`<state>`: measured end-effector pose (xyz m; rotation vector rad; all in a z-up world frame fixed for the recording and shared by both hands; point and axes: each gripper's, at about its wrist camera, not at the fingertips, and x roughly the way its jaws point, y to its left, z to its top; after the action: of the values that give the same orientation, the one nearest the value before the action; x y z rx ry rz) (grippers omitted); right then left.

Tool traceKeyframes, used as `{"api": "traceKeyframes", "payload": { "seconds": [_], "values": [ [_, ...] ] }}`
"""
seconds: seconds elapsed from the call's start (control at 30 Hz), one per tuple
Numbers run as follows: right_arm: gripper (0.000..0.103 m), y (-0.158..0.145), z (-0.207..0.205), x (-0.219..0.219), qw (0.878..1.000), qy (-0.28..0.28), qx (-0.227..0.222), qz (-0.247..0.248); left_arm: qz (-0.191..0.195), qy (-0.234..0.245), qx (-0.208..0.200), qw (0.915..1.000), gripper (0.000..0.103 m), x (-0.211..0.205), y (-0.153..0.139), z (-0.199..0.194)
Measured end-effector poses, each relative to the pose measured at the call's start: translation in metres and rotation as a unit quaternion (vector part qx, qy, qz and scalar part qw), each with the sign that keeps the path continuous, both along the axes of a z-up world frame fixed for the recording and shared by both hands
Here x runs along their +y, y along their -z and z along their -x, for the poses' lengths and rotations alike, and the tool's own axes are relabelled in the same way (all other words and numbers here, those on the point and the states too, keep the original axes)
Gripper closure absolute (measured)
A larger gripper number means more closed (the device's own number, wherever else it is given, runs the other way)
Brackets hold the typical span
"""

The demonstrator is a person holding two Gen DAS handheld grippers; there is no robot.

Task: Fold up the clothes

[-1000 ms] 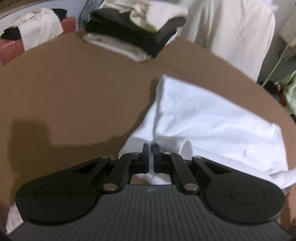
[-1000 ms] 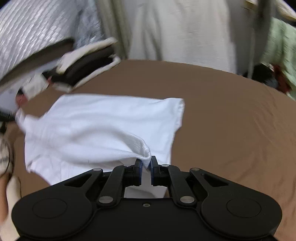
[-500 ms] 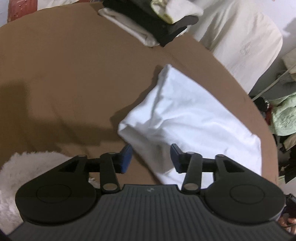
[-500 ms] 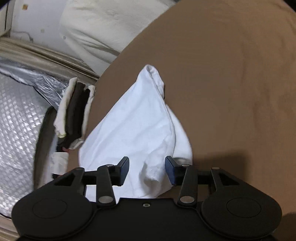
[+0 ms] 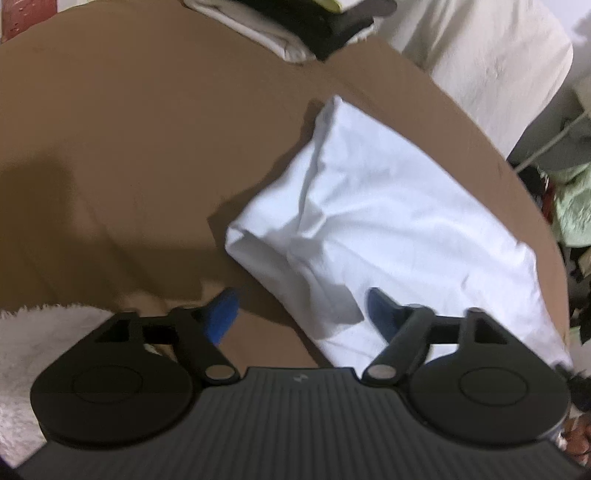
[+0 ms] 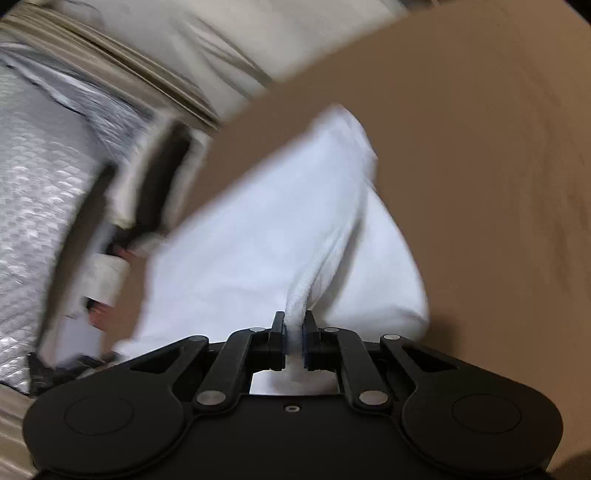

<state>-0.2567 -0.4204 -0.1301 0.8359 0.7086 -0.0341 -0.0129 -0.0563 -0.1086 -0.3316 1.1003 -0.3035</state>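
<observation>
Pinching a bunched edge of the white garment [image 6: 266,236] between closed jaws, the right gripper [image 6: 294,341] is holding it at the brown surface's [image 5: 129,129] near edge, while the left gripper [image 5: 301,314] is hovering spread wide, holding nothing. The garment is lying doubled over but rumpled, so folding looks partly done, with more left. A stack of folded clothes [image 5: 295,29] is sitting at the far edge.

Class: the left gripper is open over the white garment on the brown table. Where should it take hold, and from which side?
Probably the rounded folded corner of the white garment, approached from the bare brown table side. There the fold forms a thick raised lip at the edge, so a finger could slide under. The left gripper hangs open nearby; the right gripper already pinches another edge.
</observation>
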Motion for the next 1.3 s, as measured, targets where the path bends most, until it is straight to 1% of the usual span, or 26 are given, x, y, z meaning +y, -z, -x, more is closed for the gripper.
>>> {"api": "traceKeyframes", "payload": {
  "seconds": [0.1, 0.13, 0.17, 0.2, 0.23, 0.27, 0.33, 0.4, 0.43, 0.47, 0.53, 0.6, 0.63, 0.67, 0.7, 0.73, 0.77, 0.83, 0.87, 0.93, 1.03, 1.1, 1.17, 1.2, 1.27, 1.3],
  "values": [
    [0.092, -0.001, 0.002, -0.004, 0.998, 0.028, 0.038, 0.038, -0.003, 0.006, 0.003, 1.0, 0.018, -0.005, 0.004, -0.002],
    [0.092, 0.008, 0.001, -0.004, 0.997, 0.029, 0.06, 0.032, 0.002, 0.015, -0.001, 0.9999, 0.024, -0.008, 0.005, -0.004],
    [0.092, 0.016, 0.001, -0.005, 0.996, 0.031, 0.081, 0.026, 0.008, 0.028, -0.01, 0.9995, 0.057, -0.012, 0.006, -0.005],
    [0.092, 0.022, 0.0, -0.005, 0.995, 0.031, 0.094, 0.018, 0.007, 0.041, -0.015, 0.999, 0.082, -0.017, 0.003, -0.004],
    [0.092, 0.022, -0.001, -0.004, 0.995, 0.027, 0.093, 0.015, 0.007, 0.053, -0.02, 0.9984, 0.091, -0.022, 0.001, -0.004],
    [0.092, 0.019, -0.001, -0.003, 0.996, 0.025, 0.082, 0.017, 0.007, 0.065, -0.026, 0.9976, 0.091, -0.026, -0.002, -0.003],
    [0.092, 0.008, 0.004, -0.005, 0.999, 0.021, 0.04, 0.002, 0.036, 0.053, -0.056, 0.9964, 0.091, -0.017, -0.021, 0.003],
    [0.092, -0.002, 0.012, -0.011, 0.999, 0.021, -0.015, -0.028, 0.05, 0.032, -0.071, 0.9957, 0.091, 0.0, -0.038, 0.008],
    [0.092, -0.006, 0.018, -0.013, 0.999, 0.025, -0.027, -0.026, 0.037, 0.03, -0.071, 0.9963, 0.091, 0.005, -0.042, 0.011],
    [0.092, -0.008, 0.021, -0.015, 0.999, 0.03, -0.023, -0.016, 0.003, 0.043, -0.057, 0.9975, 0.09, 0.001, -0.035, 0.012],
    [0.092, -0.003, 0.014, -0.015, 0.999, 0.039, 0.027, 0.014, -0.065, 0.068, -0.027, 0.9952, 0.089, -0.006, -0.021, 0.015],
    [0.092, 0.005, 0.004, -0.013, 0.994, 0.048, 0.086, 0.046, -0.127, 0.086, -0.001, 0.9881, 0.09, -0.016, 0.001, 0.018],
    [0.09, 0.008, -0.003, -0.01, 0.99, 0.047, 0.114, 0.067, -0.137, 0.088, -0.008, 0.9866, 0.09, -0.019, -0.001, 0.019],
    [0.085, 0.01, -0.011, -0.003, 0.984, 0.037, 0.142, 0.098, -0.147, 0.091, -0.015, 0.9849, 0.086, -0.022, -0.002, 0.019],
    [0.084, 0.01, -0.019, 0.004, 0.977, 0.029, 0.165, 0.129, -0.156, 0.092, -0.023, 0.9832, 0.082, -0.025, -0.004, 0.02],
    [0.079, 0.009, -0.023, 0.011, 0.971, 0.023, 0.177, 0.157, -0.155, 0.087, -0.036, 0.9833, 0.069, -0.026, -0.01, 0.019],
    [0.07, 0.006, -0.025, 0.012, 0.97, 0.02, 0.175, 0.168, -0.158, 0.08, -0.047, 0.983, 0.06, -0.025, -0.015, 0.018],
    [0.059, -0.002, -0.026, 0.003, 0.976, 0.022, 0.15, 0.158, -0.163, 0.066, -0.075, 0.9814, 0.059, -0.024, -0.027, 0.017],
    [0.057, -0.006, -0.026, -0.001, 0.978, 0.024, 0.138, 0.153, -0.158, 0.064, -0.084, 0.9818, 0.054, -0.023, -0.031, 0.014],
    [0.057, -0.014, -0.027, -0.01, 0.983, 0.026, 0.113, 0.142, -0.129, 0.061, -0.091, 0.9856, 0.047, -0.02, -0.038, 0.0],
    [0.057, -0.026, -0.033, -0.025, 0.989, 0.026, 0.076, 0.126, -0.093, 0.05, -0.098, 0.9896, 0.046, -0.022, -0.04, -0.03],
    [0.056, -0.037, -0.053, -0.041, 0.992, 0.01, 0.054, 0.113, -0.077, 0.035, -0.102, 0.9912, 0.045, -0.03, -0.037, -0.06],
    [0.055, -0.042, -0.078, -0.05, 0.995, -0.003, 0.035, 0.099, -0.078, 0.015, -0.099, 0.9919, 0.045, -0.042, -0.026, -0.092],
    [0.054, -0.044, -0.091, -0.054, 0.995, -0.009, 0.026, 0.091, -0.081, 0.013, -0.106, 0.9909, 0.045, -0.049, -0.023, -0.104],
    [0.048, -0.041, -0.118, -0.061, 0.997, -0.01, 0.006, 0.073, -0.085, 0.007, -0.118, 0.9894, 0.044, -0.062, -0.011, -0.128],
    [0.047, -0.038, -0.132, -0.065, 0.998, -0.008, -0.005, 0.063, -0.077, 0.006, -0.119, 0.9899, 0.044, -0.066, -0.003, -0.138]
  ]
}}
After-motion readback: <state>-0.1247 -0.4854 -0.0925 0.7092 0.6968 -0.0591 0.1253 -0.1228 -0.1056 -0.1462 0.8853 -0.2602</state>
